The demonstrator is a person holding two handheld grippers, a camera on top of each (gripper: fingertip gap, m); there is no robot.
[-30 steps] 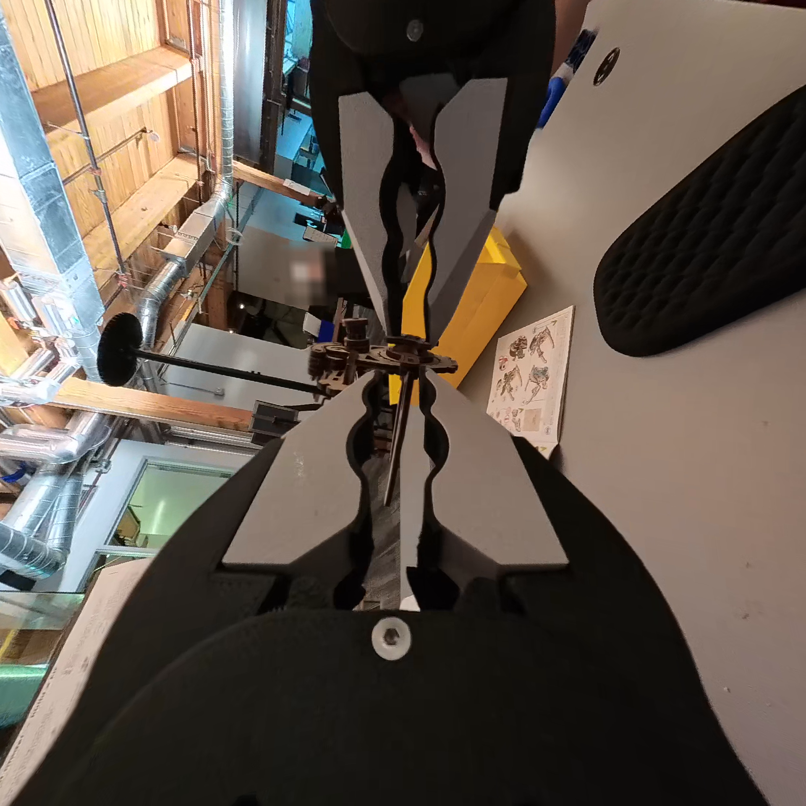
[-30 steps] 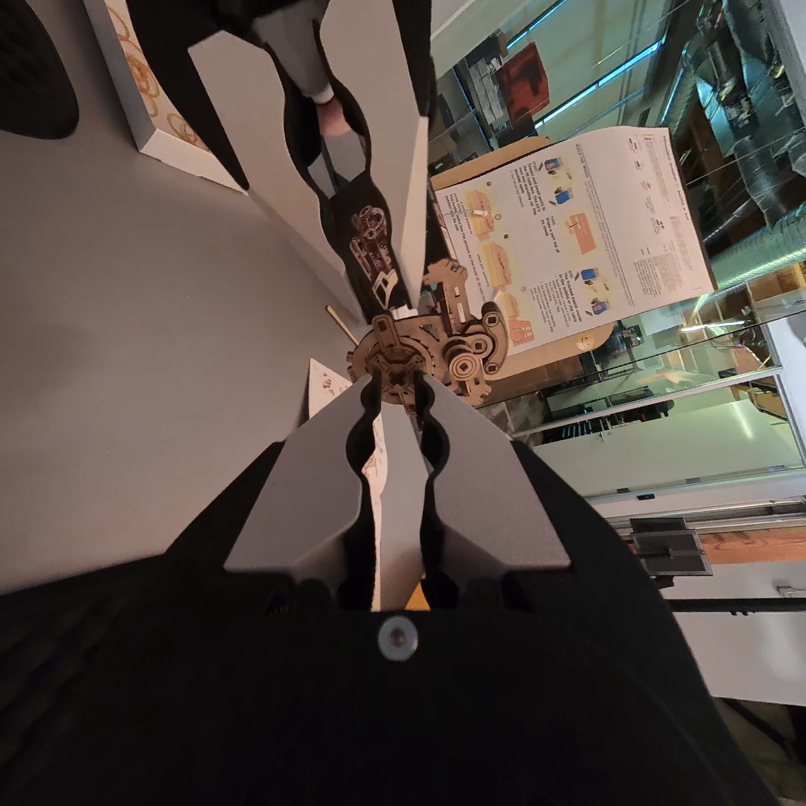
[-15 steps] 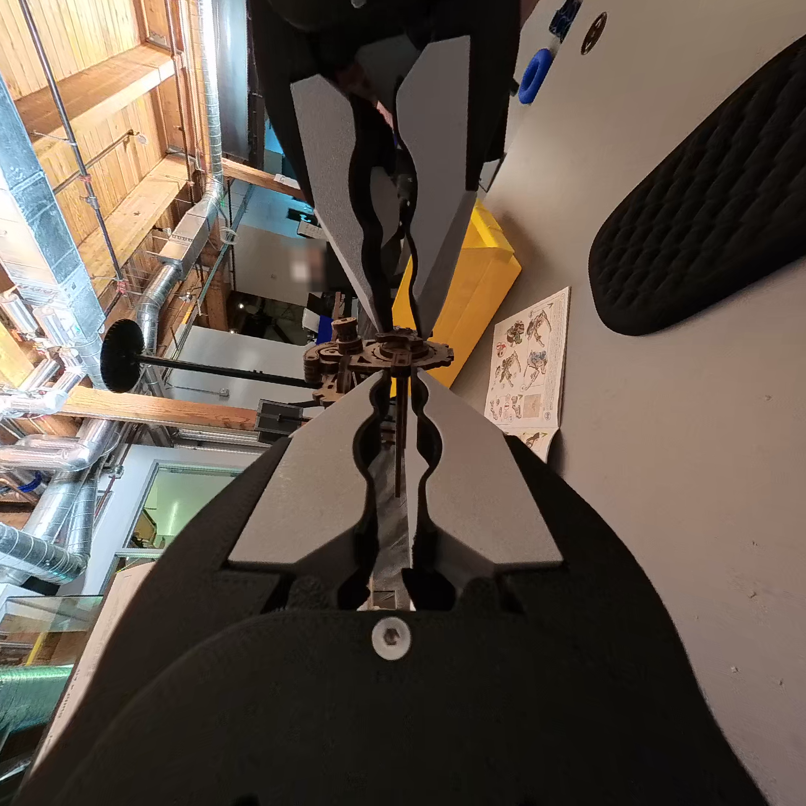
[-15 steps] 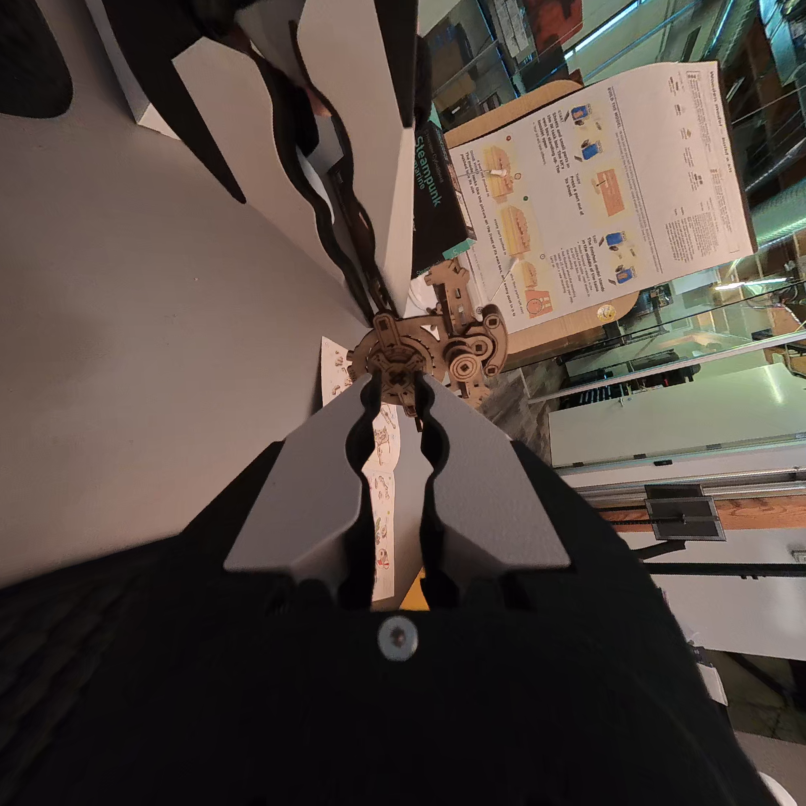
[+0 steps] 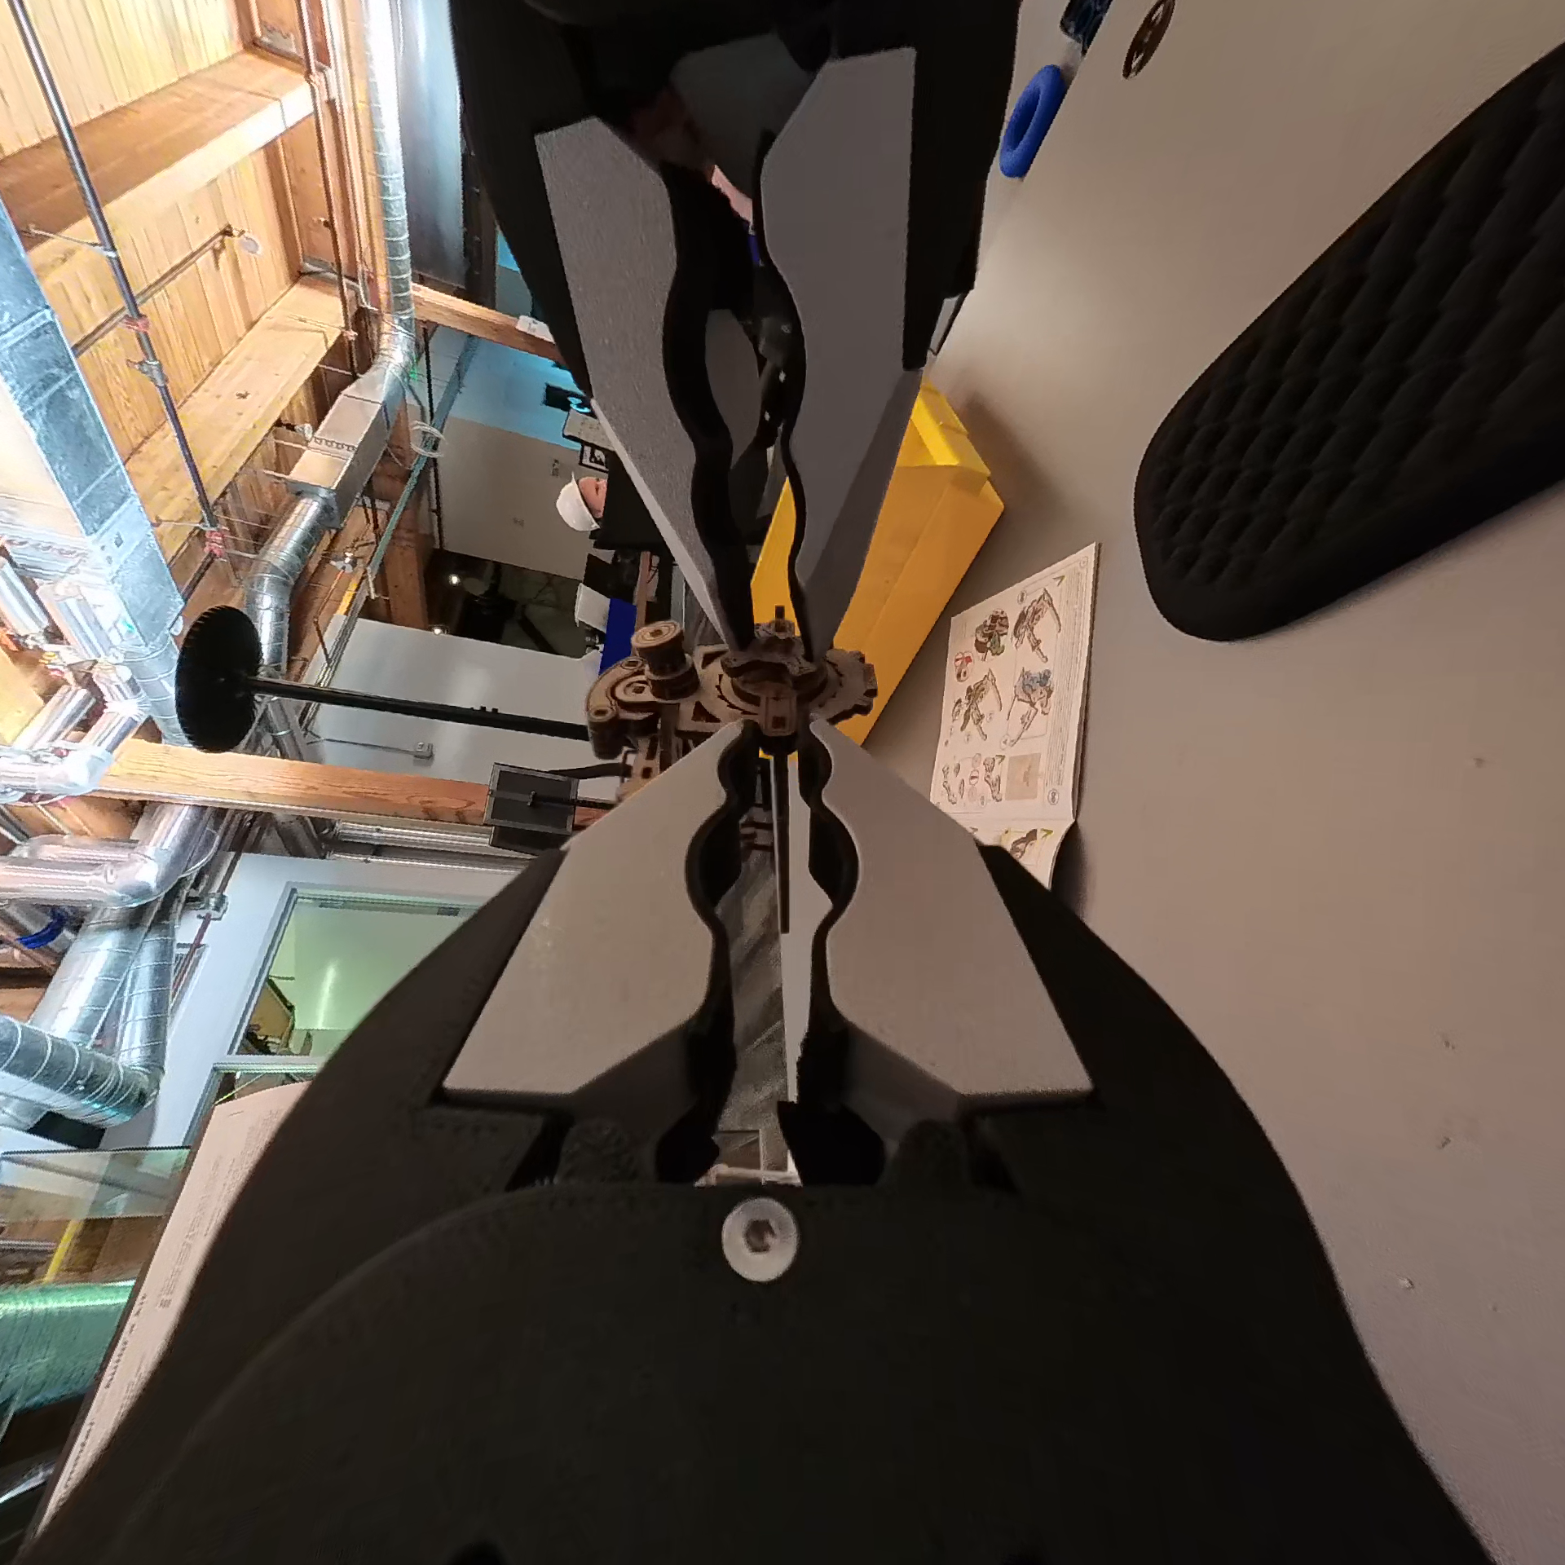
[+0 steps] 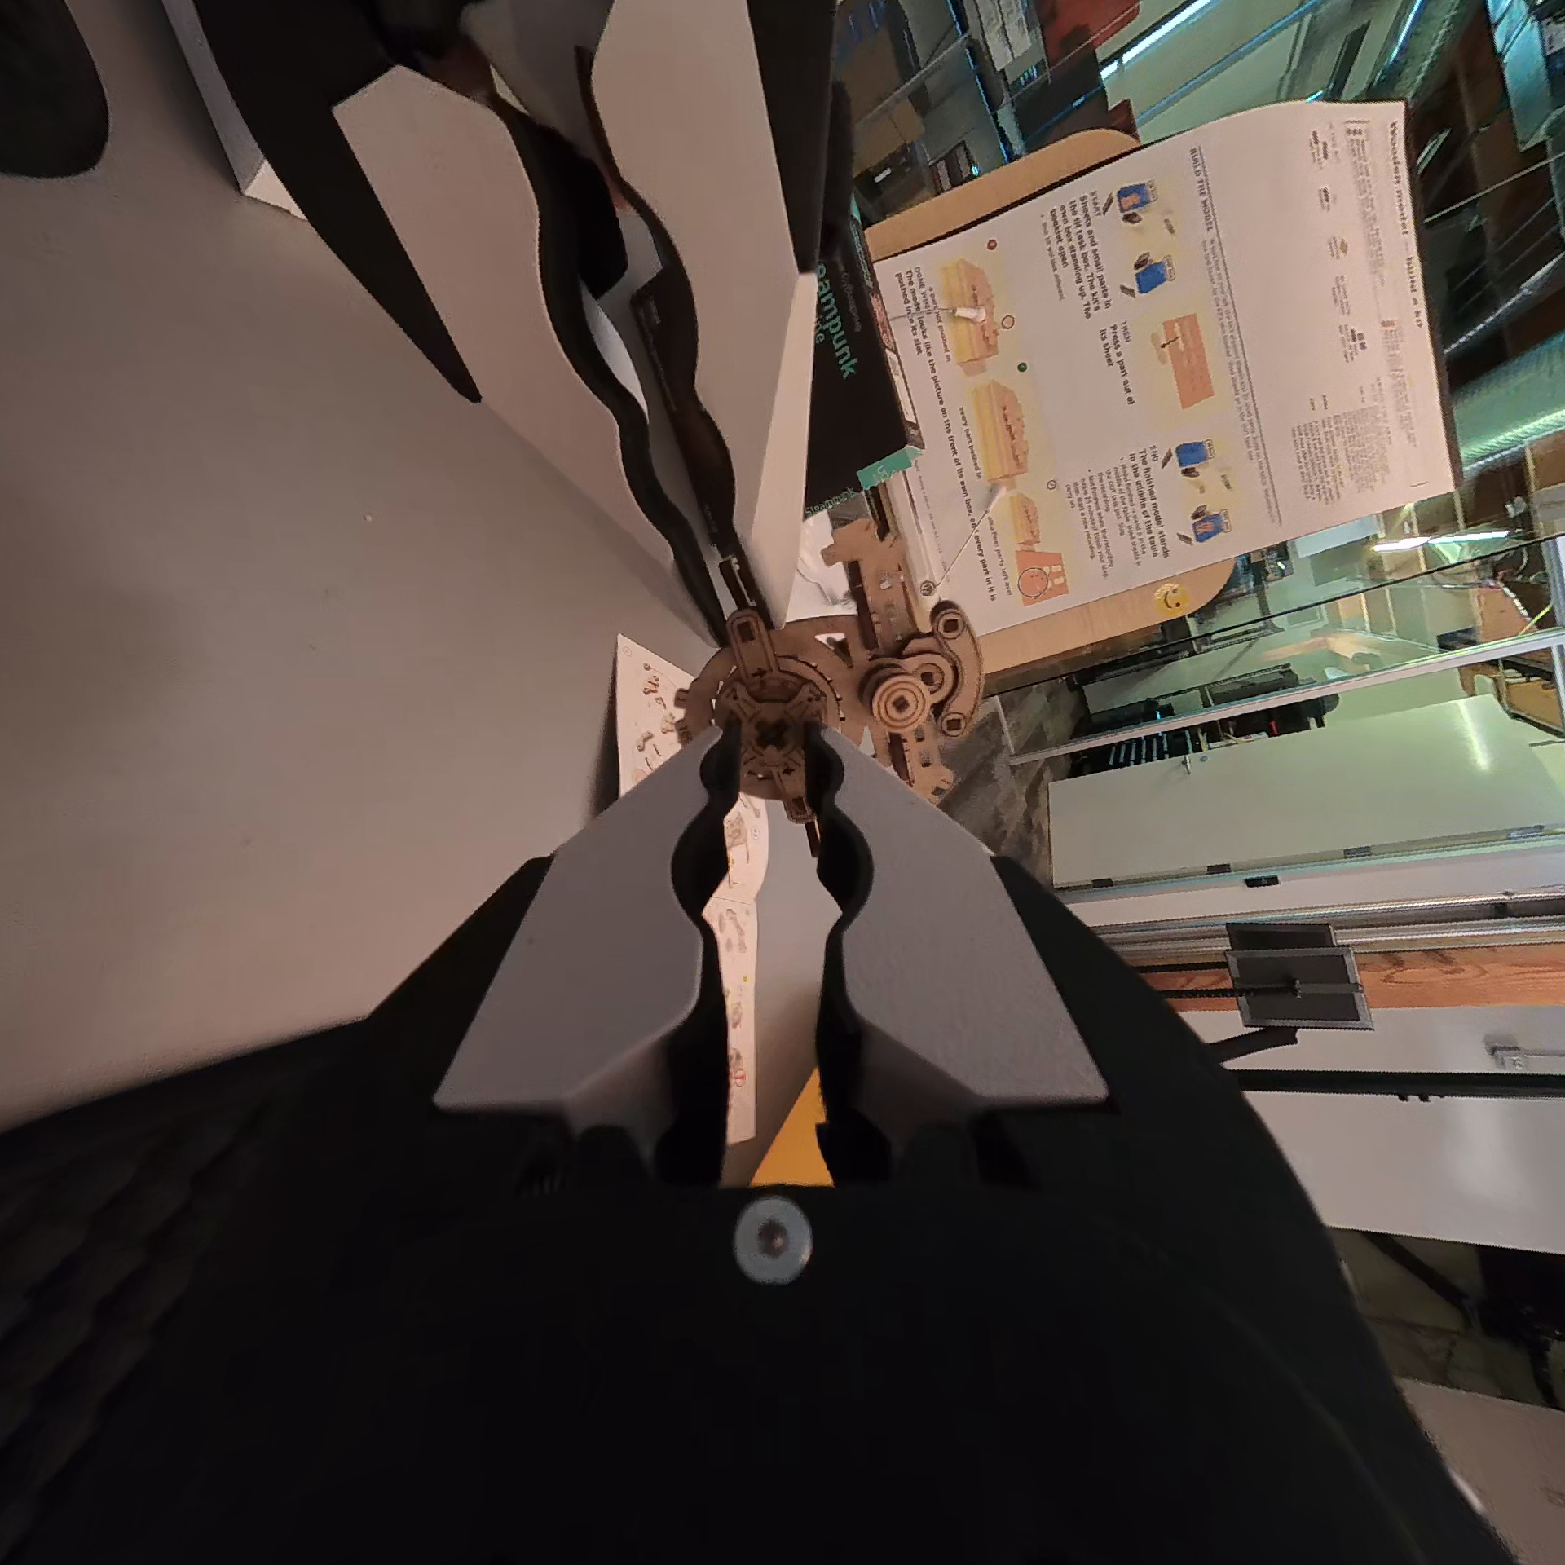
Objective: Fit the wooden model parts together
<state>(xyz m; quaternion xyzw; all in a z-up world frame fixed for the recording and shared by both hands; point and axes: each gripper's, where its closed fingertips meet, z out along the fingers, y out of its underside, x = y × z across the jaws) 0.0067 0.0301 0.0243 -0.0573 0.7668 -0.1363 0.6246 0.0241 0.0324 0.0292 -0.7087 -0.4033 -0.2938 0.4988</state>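
Under silver ducts point(image 5: 279, 542), grey table point(image 5: 1270, 847) bears a booklet point(image 5: 1012, 694).

Brown wooden model point(image 6: 813, 703), yellow box point(image 5: 889, 542), black quilted pad point(image 5: 1355, 406), blue ring point(image 5: 1029, 118), grey table point(image 5: 1313, 931).

Both cams are wrist-mounted, each looking forward along its own tool's two fingers, rolled about a quarter turn so the grey worktop point(image 5: 1270, 931) runs vertically. Left wrist view: worktop on frame right, ceiling ducts and timber on the left. Right wrist view: worktop point(image 6: 254, 593) on frame left, glass partitions on the right. The views face each other at close range: each sees the opposite tool entering from the top. Shared: the wooden model point(image 5: 728, 694) point(image 6: 838, 694) at frame centre, the illustrated booklet point(image 5: 1012, 694) point(image 6: 652, 720) on the worktop, the yellow box point(image 5: 889, 542) point(image 6: 792, 1135).
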